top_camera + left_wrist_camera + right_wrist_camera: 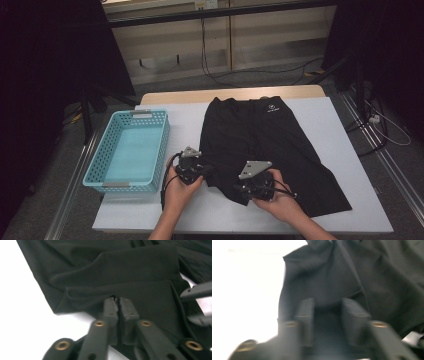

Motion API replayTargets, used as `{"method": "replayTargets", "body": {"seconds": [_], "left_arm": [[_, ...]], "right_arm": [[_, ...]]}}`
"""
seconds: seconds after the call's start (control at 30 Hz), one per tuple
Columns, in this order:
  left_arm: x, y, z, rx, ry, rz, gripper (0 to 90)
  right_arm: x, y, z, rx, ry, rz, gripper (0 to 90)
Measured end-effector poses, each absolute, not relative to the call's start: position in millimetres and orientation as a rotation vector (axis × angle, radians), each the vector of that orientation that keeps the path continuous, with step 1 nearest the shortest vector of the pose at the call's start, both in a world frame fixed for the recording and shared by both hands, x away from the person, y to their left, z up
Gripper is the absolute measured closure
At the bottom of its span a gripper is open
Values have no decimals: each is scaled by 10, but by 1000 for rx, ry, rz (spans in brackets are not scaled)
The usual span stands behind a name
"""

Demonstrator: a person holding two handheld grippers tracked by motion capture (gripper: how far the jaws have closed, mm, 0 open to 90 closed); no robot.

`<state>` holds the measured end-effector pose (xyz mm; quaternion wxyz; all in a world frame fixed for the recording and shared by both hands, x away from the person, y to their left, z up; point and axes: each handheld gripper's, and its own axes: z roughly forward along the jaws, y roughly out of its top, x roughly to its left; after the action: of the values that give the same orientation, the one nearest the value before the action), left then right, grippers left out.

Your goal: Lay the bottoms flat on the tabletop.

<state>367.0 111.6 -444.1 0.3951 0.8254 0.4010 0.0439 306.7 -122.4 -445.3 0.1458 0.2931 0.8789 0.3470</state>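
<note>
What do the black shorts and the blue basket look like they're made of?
The black shorts look like thin, matte woven or knit fabric, likely a sports synthetic: they drape in soft folds and bunch where the left gripper pinches the hem. The basket looks like moulded plastic: rigid turquoise walls with regular perforations and a slight sheen.

Grey floor (55, 200), beige wall (270, 35), trailing cables (210, 70).
</note>
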Motion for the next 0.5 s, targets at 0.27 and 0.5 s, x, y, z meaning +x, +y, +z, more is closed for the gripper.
{"method": "replayTargets", "body": {"seconds": [0.27, 0.5], "left_arm": [[3547, 1324, -4385, 2078, 1026, 117, 528], [3525, 1415, -4400, 2073, 1046, 149, 414]], "right_arm": [[3161, -1493, -4453, 937, 2510, 945, 900], [3154, -1468, -4402, 940, 2479, 1079, 662]]}}
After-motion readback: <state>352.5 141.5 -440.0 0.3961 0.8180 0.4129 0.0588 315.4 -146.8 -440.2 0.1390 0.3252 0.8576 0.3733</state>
